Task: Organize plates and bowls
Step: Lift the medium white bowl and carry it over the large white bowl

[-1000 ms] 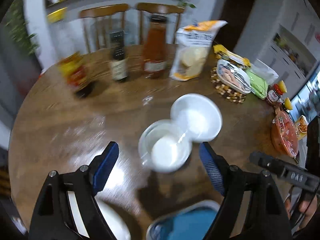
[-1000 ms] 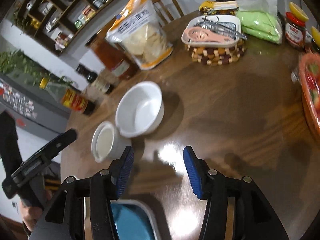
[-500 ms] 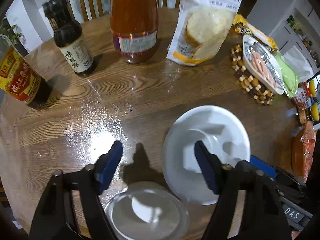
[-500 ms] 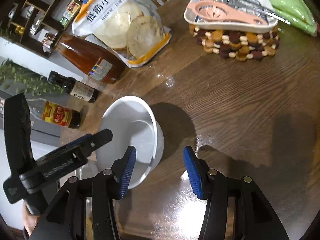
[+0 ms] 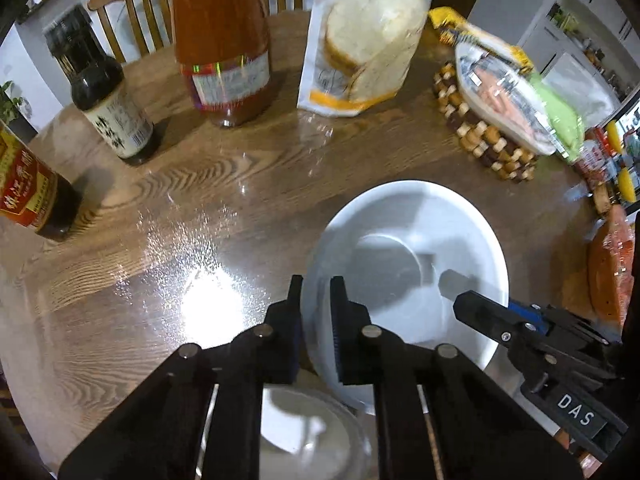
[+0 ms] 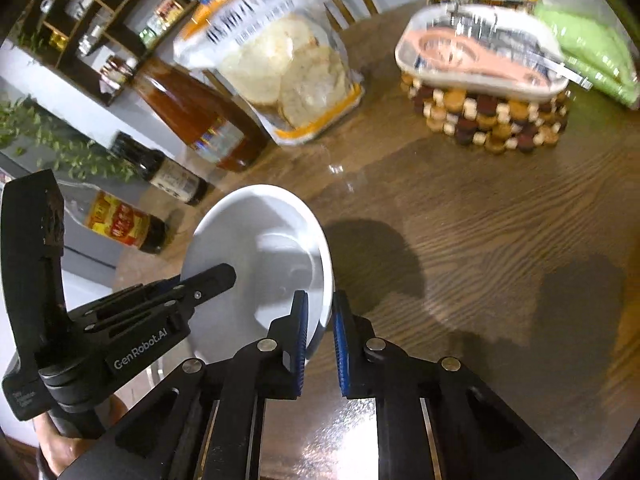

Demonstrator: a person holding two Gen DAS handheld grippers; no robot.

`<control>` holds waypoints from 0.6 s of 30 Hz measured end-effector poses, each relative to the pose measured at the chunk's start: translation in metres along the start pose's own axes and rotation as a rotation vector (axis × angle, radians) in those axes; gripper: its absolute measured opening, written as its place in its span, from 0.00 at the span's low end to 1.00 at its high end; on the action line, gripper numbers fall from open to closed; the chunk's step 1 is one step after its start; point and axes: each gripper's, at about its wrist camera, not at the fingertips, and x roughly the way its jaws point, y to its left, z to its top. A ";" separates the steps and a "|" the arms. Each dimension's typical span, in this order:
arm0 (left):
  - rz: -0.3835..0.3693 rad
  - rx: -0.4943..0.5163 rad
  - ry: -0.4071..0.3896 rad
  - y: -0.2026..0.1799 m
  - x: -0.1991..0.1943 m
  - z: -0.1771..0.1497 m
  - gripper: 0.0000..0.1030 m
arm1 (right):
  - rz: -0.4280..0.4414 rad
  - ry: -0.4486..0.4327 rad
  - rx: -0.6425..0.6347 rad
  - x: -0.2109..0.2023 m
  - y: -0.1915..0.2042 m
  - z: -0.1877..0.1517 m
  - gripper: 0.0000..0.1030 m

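Observation:
A large white bowl (image 5: 404, 256) sits on the round wooden table (image 5: 168, 208). My left gripper (image 5: 316, 300) is shut on its near-left rim. My right gripper (image 6: 320, 312) is shut on the bowl (image 6: 260, 248) at its opposite rim. Each gripper shows in the other's view: the right one (image 5: 520, 332) at the bowl's right, the left one (image 6: 160, 300) at its left. A smaller glass bowl (image 5: 308, 432) lies just below the left gripper, partly hidden by its fingers.
Behind the bowl stand a vinegar bottle (image 5: 32, 188), a dark soy bottle (image 5: 108, 108), an orange sauce bottle (image 5: 220, 40) and a bag of flatbreads (image 5: 360, 40). A white dish on a beaded trivet (image 5: 492, 120) lies at the right, with jars and an orange packet (image 5: 612, 268) beyond.
Both grippers have closed: half a second ago they were open astride the white bowl's rim, now each clamps it. Both have moved in closer to the bowl.

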 end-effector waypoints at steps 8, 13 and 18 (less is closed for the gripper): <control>0.016 0.016 -0.206 -0.019 -0.072 -0.020 0.11 | 0.048 -0.088 -0.069 -0.057 0.026 -0.027 0.14; 0.068 0.050 -0.306 -0.027 -0.109 -0.057 0.12 | 0.059 -0.099 -0.111 -0.075 0.044 -0.053 0.14; 0.075 0.014 -0.352 -0.019 -0.134 -0.093 0.13 | 0.077 -0.084 -0.160 -0.088 0.063 -0.081 0.14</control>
